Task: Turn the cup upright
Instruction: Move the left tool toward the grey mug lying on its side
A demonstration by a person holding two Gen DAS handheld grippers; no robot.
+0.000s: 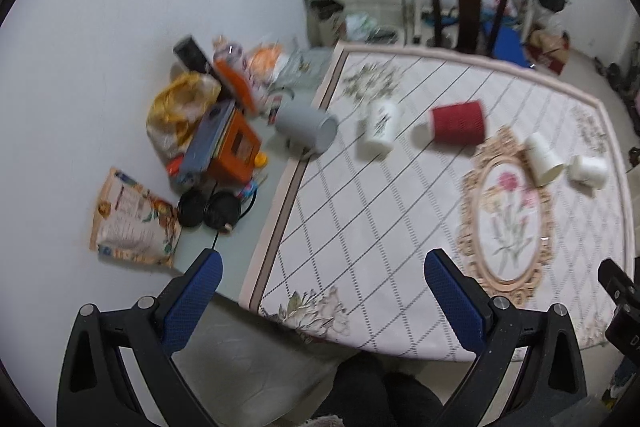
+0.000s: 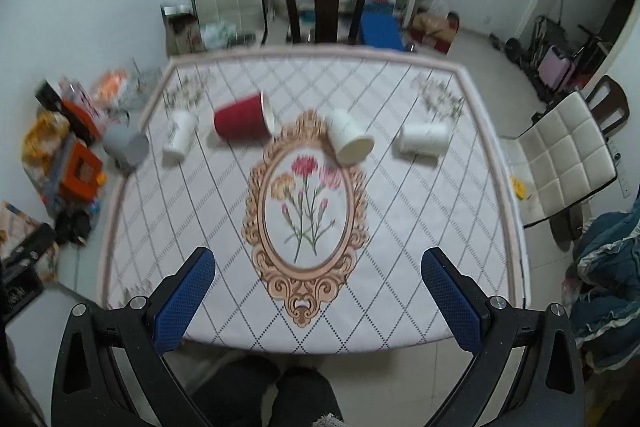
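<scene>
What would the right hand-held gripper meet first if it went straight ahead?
Probably the patterned tablecloth at its flower medallion; the right hand-held gripper is open and above it. Depth is unclear.

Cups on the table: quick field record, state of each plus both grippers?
cups: five, in a row across the far half of the table mat
grey cup: on its side, at the mat's left edge
printed white cup: appears upside down
red cup: on its side, mouth toward the right
cream cup: tipped, mouth toward camera
plain white cup: on its side
left gripper: open, empty, above the near edge
right gripper: open, empty
</scene>
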